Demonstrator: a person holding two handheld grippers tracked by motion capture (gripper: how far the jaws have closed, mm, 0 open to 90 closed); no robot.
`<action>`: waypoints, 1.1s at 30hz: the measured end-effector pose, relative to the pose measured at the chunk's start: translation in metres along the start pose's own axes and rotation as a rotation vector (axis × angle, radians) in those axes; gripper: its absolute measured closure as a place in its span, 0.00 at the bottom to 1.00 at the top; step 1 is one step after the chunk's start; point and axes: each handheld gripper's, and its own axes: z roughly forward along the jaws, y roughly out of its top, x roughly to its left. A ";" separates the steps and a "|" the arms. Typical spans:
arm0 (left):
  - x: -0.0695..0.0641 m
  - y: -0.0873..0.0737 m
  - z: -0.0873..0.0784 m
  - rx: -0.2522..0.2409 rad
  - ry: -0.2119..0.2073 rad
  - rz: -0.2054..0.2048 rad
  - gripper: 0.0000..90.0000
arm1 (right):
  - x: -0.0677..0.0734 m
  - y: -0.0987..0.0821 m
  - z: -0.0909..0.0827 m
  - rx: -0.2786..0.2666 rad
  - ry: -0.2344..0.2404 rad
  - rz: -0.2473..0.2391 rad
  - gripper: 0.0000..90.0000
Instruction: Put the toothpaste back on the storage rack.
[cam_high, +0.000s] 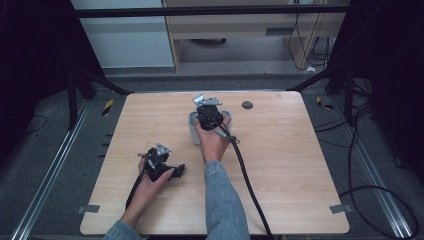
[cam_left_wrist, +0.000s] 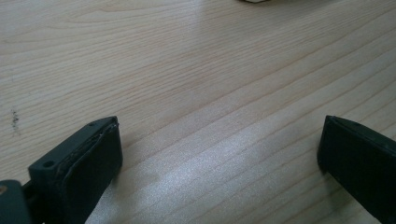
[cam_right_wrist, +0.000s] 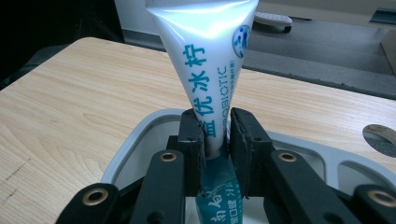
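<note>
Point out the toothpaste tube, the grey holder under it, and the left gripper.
toothpaste tube (cam_right_wrist: 205, 56), right gripper view, on its white printed body above the jaws.
grey holder (cam_right_wrist: 133, 140), right gripper view, on its left rim.
left gripper (cam_high: 176, 170), high view, at its jaw tips.

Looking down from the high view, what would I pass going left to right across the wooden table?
Left gripper → grey holder with the right gripper over it → dark round spot on the table.
</note>
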 end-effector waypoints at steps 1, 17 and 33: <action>0.000 0.000 0.000 0.000 0.000 0.000 0.00 | 0.000 0.000 0.000 0.001 0.000 0.001 0.82; 0.000 0.000 0.000 0.000 0.000 0.000 0.00 | 0.001 0.001 -0.005 0.011 0.033 -0.010 0.72; 0.000 0.000 0.000 0.000 0.000 0.000 0.00 | 0.000 0.004 -0.014 0.012 0.051 -0.021 0.62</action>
